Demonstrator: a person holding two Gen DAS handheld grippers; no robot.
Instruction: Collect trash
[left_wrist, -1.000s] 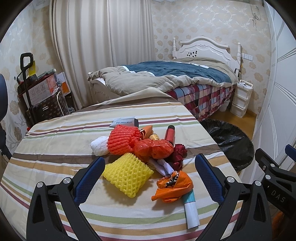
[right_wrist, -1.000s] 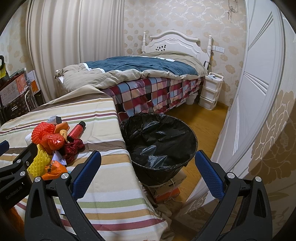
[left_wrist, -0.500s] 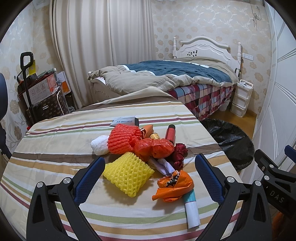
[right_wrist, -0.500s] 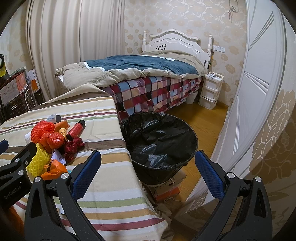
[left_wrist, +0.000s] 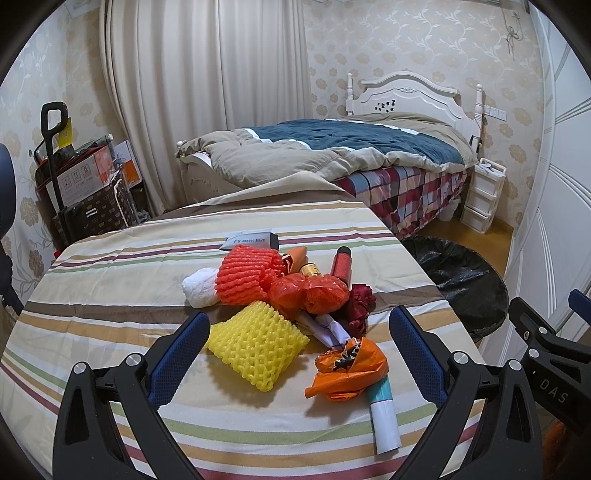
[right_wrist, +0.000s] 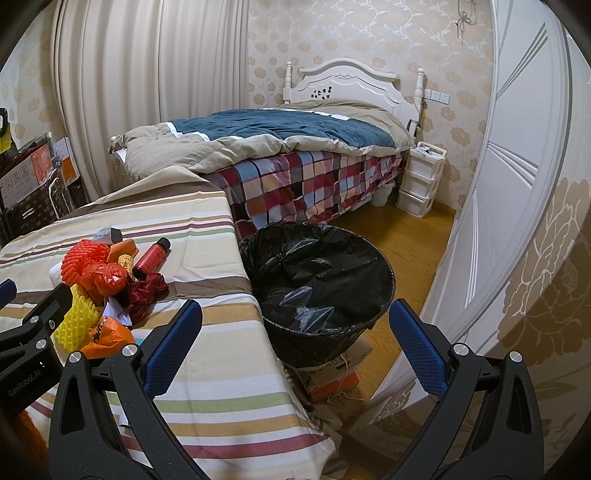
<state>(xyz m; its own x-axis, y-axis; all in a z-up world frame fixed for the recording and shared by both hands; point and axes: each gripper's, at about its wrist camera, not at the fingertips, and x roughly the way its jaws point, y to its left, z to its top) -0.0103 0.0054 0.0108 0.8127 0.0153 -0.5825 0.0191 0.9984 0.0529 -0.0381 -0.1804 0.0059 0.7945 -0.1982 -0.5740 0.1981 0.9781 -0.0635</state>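
Both the left hand-held gripper (left_wrist: 297, 332) and the right hand-held gripper (right_wrist: 295, 325) are held wide open and empty. Crumpled orange plastic wrapper (left_wrist: 349, 367) and yellow foam fruit net (left_wrist: 256, 350) lie piled on the striped bench (left_wrist: 110, 280); neighbours could be dragged off if snagged, missing the black-lined wastebasket (right_wrist: 321, 280).

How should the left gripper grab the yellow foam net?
Probably by its near left corner, coming straight ahead and down. The yellow net lies flat between the open left gripper fingers, and that corner is bare; its far edge touches the orange bag.
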